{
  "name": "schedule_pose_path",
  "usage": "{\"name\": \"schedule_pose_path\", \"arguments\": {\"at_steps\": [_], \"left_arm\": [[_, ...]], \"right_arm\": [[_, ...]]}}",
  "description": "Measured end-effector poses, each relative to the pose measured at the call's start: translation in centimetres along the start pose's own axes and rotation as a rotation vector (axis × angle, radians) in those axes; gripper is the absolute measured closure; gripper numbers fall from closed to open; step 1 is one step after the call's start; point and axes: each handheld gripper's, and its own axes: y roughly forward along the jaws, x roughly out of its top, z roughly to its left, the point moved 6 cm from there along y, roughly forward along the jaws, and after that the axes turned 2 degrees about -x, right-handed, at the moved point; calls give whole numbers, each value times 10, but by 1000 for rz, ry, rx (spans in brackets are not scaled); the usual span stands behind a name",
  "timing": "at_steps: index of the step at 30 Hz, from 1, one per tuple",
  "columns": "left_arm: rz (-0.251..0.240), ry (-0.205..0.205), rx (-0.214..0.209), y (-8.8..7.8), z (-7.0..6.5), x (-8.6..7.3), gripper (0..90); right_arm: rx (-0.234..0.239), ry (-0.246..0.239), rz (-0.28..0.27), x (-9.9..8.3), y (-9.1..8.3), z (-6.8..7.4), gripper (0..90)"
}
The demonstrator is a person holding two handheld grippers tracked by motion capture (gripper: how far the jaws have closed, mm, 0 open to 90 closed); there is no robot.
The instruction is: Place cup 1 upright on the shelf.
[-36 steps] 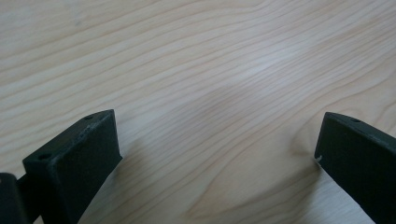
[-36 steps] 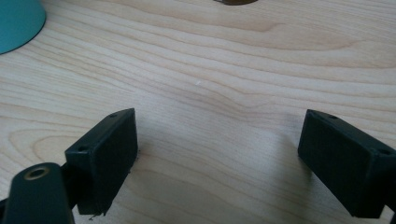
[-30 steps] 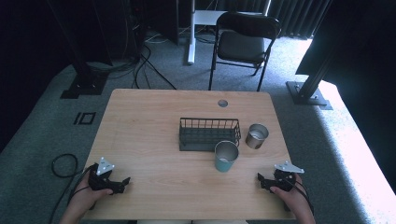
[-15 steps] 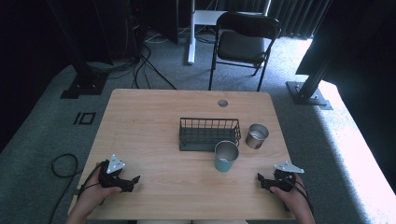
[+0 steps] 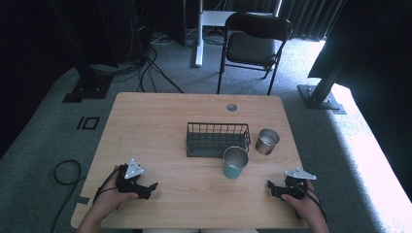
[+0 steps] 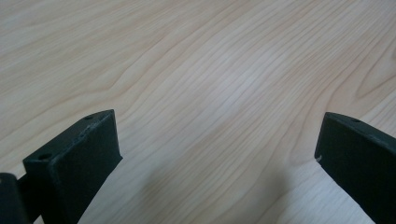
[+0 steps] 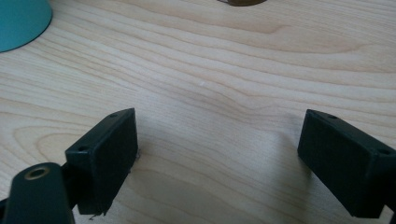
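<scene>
Two grippers rest low at the near edge of the wooden table (image 5: 160,126), each with its jaws spread wide and holding nothing. The left gripper (image 5: 148,188) sits at the near-left corner with bare wood between its jaws, as the left gripper view confirms. The right gripper (image 5: 273,187) sits at the near-right, pointing inward toward the teal cup (image 5: 235,163), which stands upright just in front of the black wire basket (image 5: 217,139). A steel cup (image 5: 267,141) stands just beside the basket's right end, apart from the teal one.

The step in hand looks like a first reach for a cup, and the right gripper is the nearer one. In the right gripper view, a teal curve (image 7: 21,21) at the upper left is the cup's base (so the gripper is aimed a little to one side of it). To do this well, the person should turn the gripper until the cup sits centred between the jaws, lift clear of the tabletop, and close on the wall below the rim. Approaching from the near side keeps the jaws away from the basket and from the steel cup. A slow close should avoid tipping the cup.
</scene>
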Motion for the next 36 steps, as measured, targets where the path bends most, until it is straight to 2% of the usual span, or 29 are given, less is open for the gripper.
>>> {"name": "schedule_pose_path", "arguments": {"at_steps": [14,21,36], "left_arm": [[-21,92,-68,22,-31,32,6],[-38,120,-104,33,-48,48,6],[-83,152,-193,54,-80,79,6]], "right_arm": [[1,0,-1,0,0,0,117],[1,0,-1,0,0,0,118],[8,-7,-1,0,0,1,117]]}}
